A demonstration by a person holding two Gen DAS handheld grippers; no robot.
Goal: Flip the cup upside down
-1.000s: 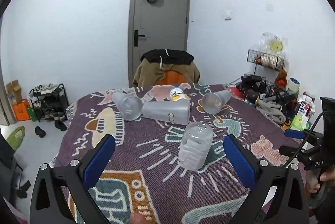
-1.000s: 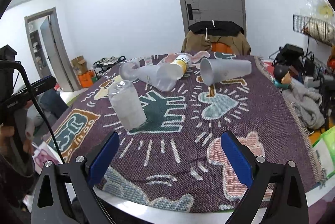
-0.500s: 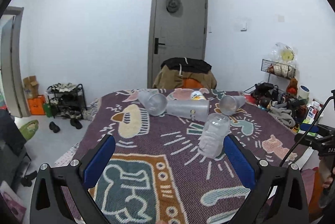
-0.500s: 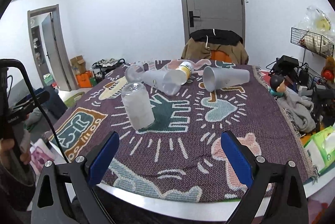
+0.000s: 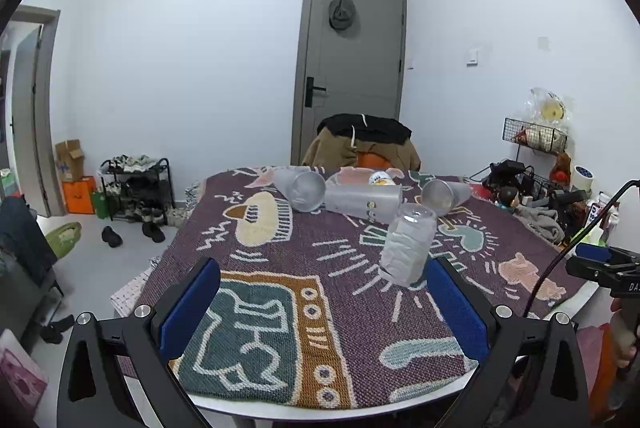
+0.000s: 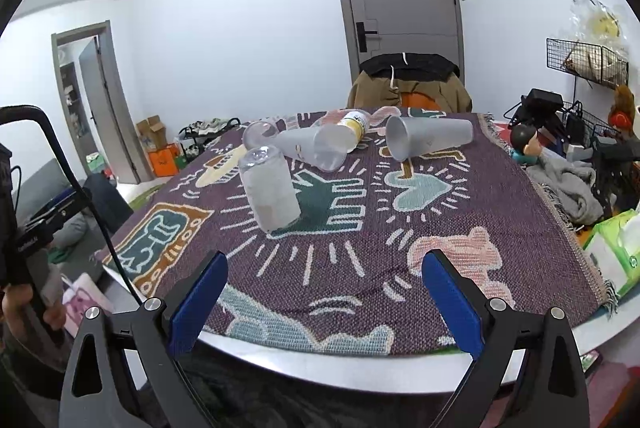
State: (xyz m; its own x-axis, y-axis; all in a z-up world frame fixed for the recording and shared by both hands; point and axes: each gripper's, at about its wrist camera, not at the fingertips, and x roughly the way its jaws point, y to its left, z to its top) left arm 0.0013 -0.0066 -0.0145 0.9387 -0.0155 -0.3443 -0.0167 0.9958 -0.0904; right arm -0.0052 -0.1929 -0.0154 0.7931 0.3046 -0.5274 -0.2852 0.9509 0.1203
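Note:
A ribbed clear cup (image 5: 407,244) stands upside down, base up, near the middle of the patterned tablecloth (image 5: 280,292); it also shows in the right wrist view (image 6: 272,194). Three frosted cups lie on their sides behind it: one at the left (image 5: 301,183), one in the middle (image 5: 362,198), one at the right (image 5: 444,193). In the right wrist view the right one (image 6: 428,139) and the middle one (image 6: 316,148) show clearly. My left gripper (image 5: 324,304) is open and empty over the near table edge. My right gripper (image 6: 326,294) is open and empty over the near edge.
A yellow-labelled bottle (image 6: 354,122) lies behind the cups. A chair with draped jackets (image 5: 362,144) stands at the far side. Clutter and a wire rack (image 5: 536,140) fill the right. A shoe rack (image 5: 136,184) stands at the left wall. Tissue packs (image 6: 616,248) lie right.
Both grippers have pulled back and up from the table, so the cups look smaller and farther. The upside-down cup stands unchanged. Both grippers stay open.

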